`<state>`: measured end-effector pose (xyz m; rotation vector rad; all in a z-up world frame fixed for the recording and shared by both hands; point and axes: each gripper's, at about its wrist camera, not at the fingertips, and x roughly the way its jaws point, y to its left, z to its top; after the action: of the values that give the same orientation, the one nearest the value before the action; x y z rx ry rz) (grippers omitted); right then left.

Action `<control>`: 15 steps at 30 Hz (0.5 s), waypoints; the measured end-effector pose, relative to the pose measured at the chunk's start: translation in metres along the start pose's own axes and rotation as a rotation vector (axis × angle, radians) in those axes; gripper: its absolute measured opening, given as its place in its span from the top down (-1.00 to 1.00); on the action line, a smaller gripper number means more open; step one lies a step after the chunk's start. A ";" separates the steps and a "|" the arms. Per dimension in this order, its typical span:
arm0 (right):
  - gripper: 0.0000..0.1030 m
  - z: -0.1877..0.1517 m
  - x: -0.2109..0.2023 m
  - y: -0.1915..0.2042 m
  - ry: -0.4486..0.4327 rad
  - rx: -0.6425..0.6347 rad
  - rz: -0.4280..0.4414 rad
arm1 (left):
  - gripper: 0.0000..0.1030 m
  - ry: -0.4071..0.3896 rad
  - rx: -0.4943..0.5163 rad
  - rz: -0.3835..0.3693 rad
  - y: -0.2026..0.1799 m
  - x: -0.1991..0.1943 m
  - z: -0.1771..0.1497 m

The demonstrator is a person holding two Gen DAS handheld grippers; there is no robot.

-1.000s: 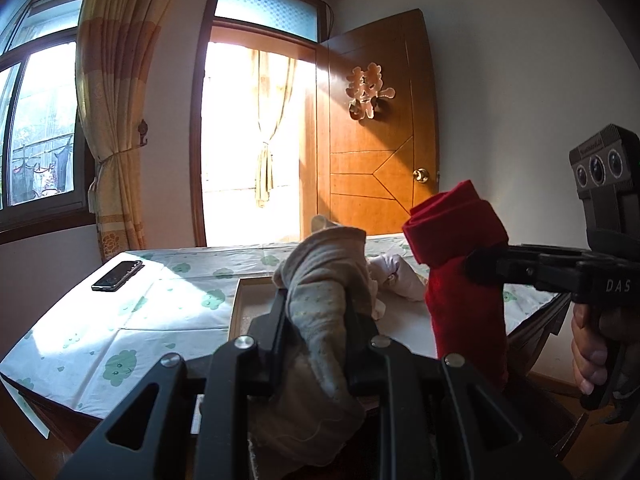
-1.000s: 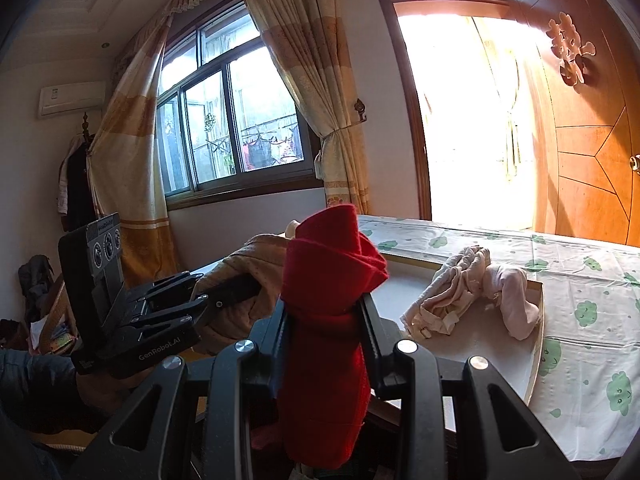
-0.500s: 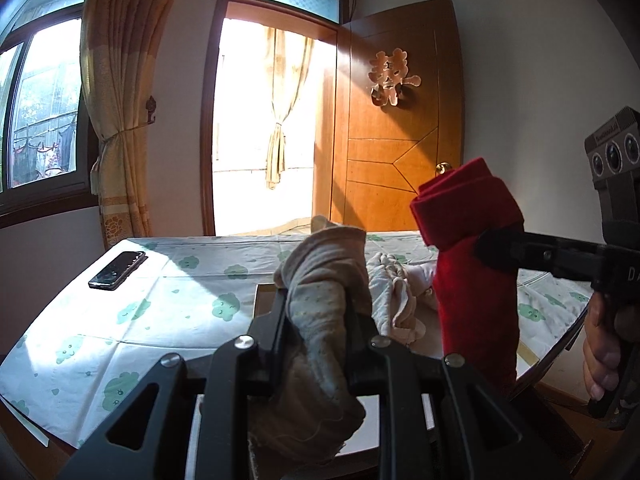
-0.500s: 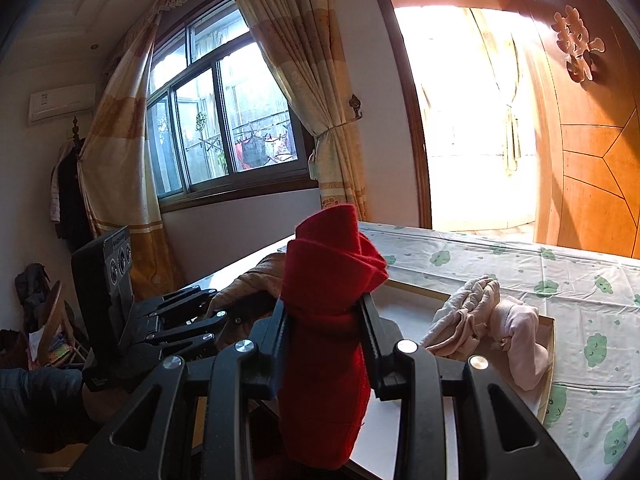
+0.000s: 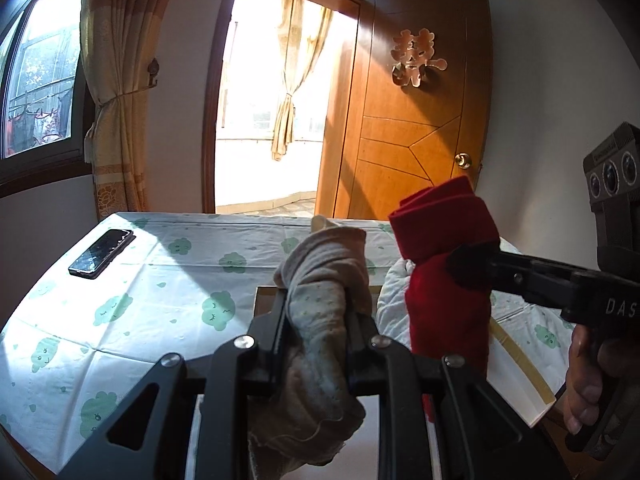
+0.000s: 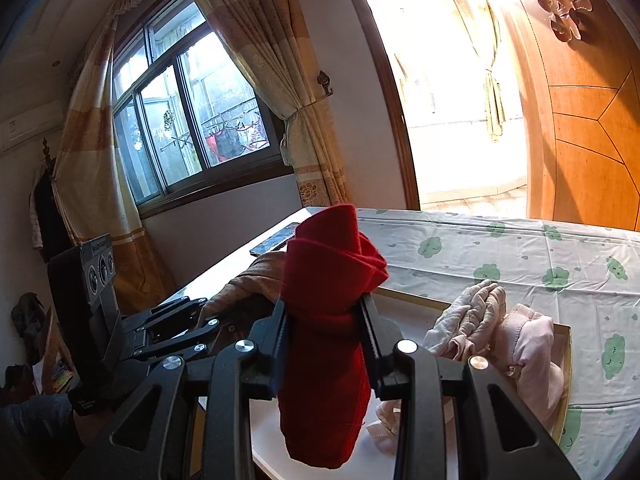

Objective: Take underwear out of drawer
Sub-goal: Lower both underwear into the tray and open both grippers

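L gripper [image 5: 320, 320] jaws narrow, pinching beige underwear [image 5: 324, 280]; R gripper [image 6: 325, 320] clamps red underwear [image 6: 328, 300]. Both held above tray [image 6: 560, 360] w/ 2 pale pieces [image 6: 500, 328]. Lower onto bare tray part, then let go.

Hard daylight pours through my open balcony doorway [image 5: 276, 92], blown out to white glare (worse in the right wrist view). It throws sunny patches and soft shadows across the green-printed white tablecloth [image 5: 120, 292]. Edges bow and darken at the corners; focus stays sharp.
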<state>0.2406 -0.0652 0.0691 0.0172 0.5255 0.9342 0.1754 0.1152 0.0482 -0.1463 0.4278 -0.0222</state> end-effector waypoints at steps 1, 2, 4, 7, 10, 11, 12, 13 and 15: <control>0.33 0.001 0.005 -0.002 0.008 0.005 -0.005 | 0.60 0.011 -0.005 0.001 0.001 0.005 0.001; 0.33 0.003 0.009 -0.004 0.014 0.010 -0.012 | 0.60 0.025 -0.010 0.000 0.002 0.010 0.003; 0.33 0.005 0.017 -0.007 0.026 0.016 -0.022 | 0.60 0.045 -0.025 0.003 0.006 0.020 0.006; 0.33 0.009 0.031 -0.014 0.051 0.041 -0.038 | 0.60 0.081 -0.046 -0.002 0.011 0.034 0.011; 0.33 0.011 0.047 -0.021 0.086 0.080 -0.051 | 0.60 0.115 -0.064 0.002 0.014 0.047 0.014; 0.33 0.012 0.053 -0.024 0.098 0.090 -0.056 | 0.60 0.125 -0.067 0.003 0.014 0.051 0.015; 0.33 0.012 0.059 -0.026 0.114 0.099 -0.064 | 0.60 0.135 -0.069 0.005 0.014 0.055 0.016; 0.33 0.012 0.064 -0.028 0.129 0.107 -0.070 | 0.60 0.140 -0.075 0.008 0.015 0.058 0.016; 0.33 0.012 0.073 -0.031 0.146 0.112 -0.083 | 0.60 0.157 -0.079 0.008 0.016 0.063 0.018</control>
<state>0.3042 -0.0254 0.0419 0.0276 0.7085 0.8276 0.2395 0.1302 0.0361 -0.2220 0.5867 -0.0090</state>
